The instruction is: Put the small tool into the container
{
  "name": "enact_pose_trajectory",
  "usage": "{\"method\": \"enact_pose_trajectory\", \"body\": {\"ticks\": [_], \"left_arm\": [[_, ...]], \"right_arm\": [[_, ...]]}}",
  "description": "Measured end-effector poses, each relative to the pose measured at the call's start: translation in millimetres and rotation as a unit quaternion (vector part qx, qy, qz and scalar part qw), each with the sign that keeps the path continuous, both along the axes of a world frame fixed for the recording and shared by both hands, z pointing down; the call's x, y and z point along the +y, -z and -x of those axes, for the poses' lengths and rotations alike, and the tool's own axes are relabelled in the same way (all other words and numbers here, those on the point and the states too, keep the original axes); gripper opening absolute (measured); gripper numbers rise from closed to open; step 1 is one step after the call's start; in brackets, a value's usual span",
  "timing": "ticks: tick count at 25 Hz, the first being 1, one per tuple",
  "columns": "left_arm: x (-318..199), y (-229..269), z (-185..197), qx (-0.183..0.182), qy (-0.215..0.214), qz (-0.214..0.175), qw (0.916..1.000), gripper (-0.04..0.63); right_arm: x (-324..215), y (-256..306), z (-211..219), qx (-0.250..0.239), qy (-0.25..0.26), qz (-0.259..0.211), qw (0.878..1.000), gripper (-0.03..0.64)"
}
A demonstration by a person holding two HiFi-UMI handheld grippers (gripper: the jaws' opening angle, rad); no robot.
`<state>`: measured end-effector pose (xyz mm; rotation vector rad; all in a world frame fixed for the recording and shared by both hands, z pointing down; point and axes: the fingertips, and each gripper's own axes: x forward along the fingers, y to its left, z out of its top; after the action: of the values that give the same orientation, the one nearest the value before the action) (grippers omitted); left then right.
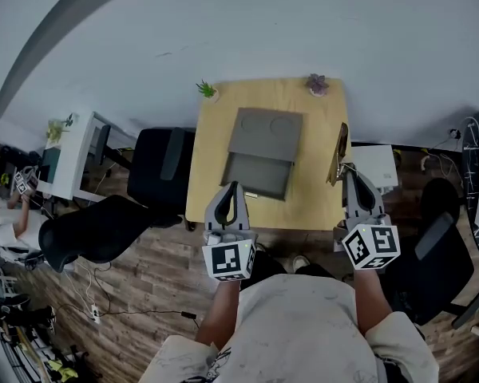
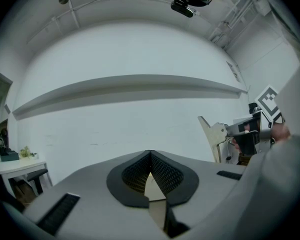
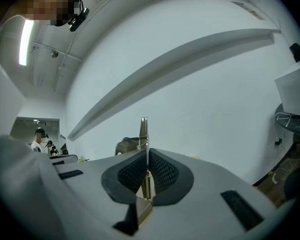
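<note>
Nearest, below the person's light shirt, the two marker cubes are seen. The grippers are held side by side at the near edge of the wooden tabletop (image 1: 211,150), both pointed level.

The left gripper (image 1: 233,186) is carried with its jaws brought together at the tips, and nothing is seen between them.

The right gripper (image 1: 351,175) is clamped on the small tool (image 1: 339,154), a thin flat piece that is pinched at its lower end and stands upright above the jaws. Edge-on in the right gripper view, it appears as a narrow strip. From the left gripper view, its broad pale face and pointed top are shown. What kind of tool it is cannot be told.

The tool is judged to be light and stiff. Being thin and smooth, it could pivot or slide between the pads if knocked, so the hold across its flat faces near the base seems well chosen. Its free end would best be lowered in first.

Farther on, at the middle of the tabletop, the grey container (image 1: 263,154) is seen. It is apparently open, with a lid part bearing two round recesses lying toward the far side. The tool is well apart from it, off to its right, so the placing is not yet done.

At the far corners a small green plant (image 1: 207,89) and a purplish plant (image 1: 317,83) are set. A black office chair (image 1: 164,166) stands left of the tabletop, and a pale wall lies beyond.
</note>
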<state>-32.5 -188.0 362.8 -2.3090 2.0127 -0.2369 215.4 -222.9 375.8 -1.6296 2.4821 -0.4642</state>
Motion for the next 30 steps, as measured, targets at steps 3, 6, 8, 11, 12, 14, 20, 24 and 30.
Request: {"method": "enact_pose_trajectory", "body": {"ticks": [3, 6, 8, 11, 12, 14, 20, 24, 30], "left_arm": [[-10.2, -3.5, 9.4, 0.006, -0.006, -0.004, 1.0000, 0.005], [-22.6, -8.0, 18.6, 0.008, -0.014, -0.006, 0.9999, 0.005], [-27.0, -9.9, 26.9, 0.010, -0.015, -0.005, 0.9998, 0.005], [-31.4, -11.9, 36.3, 0.017, -0.016, -0.008, 0.9997, 0.005], [-31.6, -13.2, 38.5, 0.019, -0.016, -0.008, 0.9997, 0.005], [-30.4, -17.2, 42.1, 0.020, -0.015, -0.006, 0.9997, 0.005], [-29.4, -27.2, 56.6, 0.029, -0.006, 0.000, 0.9996, 0.005], [-31.0, -33.4, 65.2, 0.033, 0.000, 0.006, 0.9995, 0.005], [-35.3, -45.1, 76.1, 0.035, 0.007, 0.020, 0.9992, 0.005]], "right_arm": [[-7.5, -3.2, 12.2, 0.009, -0.001, 0.000, 1.000, 0.017], [-18.8, -5.3, 23.0, 0.007, -0.013, 0.001, 1.000, 0.017], [-21.2, -5.9, 33.5, 0.007, -0.014, 0.003, 1.000, 0.017], [-25.6, -8.2, 50.0, 0.020, -0.003, 0.001, 1.000, 0.017], [-27.3, -9.5, 54.5, 0.021, -0.001, 0.002, 1.000, 0.017], [-29.2, -12.2, 61.1, 0.022, 0.001, 0.004, 1.000, 0.017], [-34.7, -14.1, 77.2, 0.031, 0.012, 0.005, 0.999, 0.017], [-40.8, -17.6, 84.8, 0.040, 0.016, 0.007, 0.999, 0.017], [-51.2, -24.7, 99.5, 0.055, 0.028, 0.014, 0.998, 0.017]]}}
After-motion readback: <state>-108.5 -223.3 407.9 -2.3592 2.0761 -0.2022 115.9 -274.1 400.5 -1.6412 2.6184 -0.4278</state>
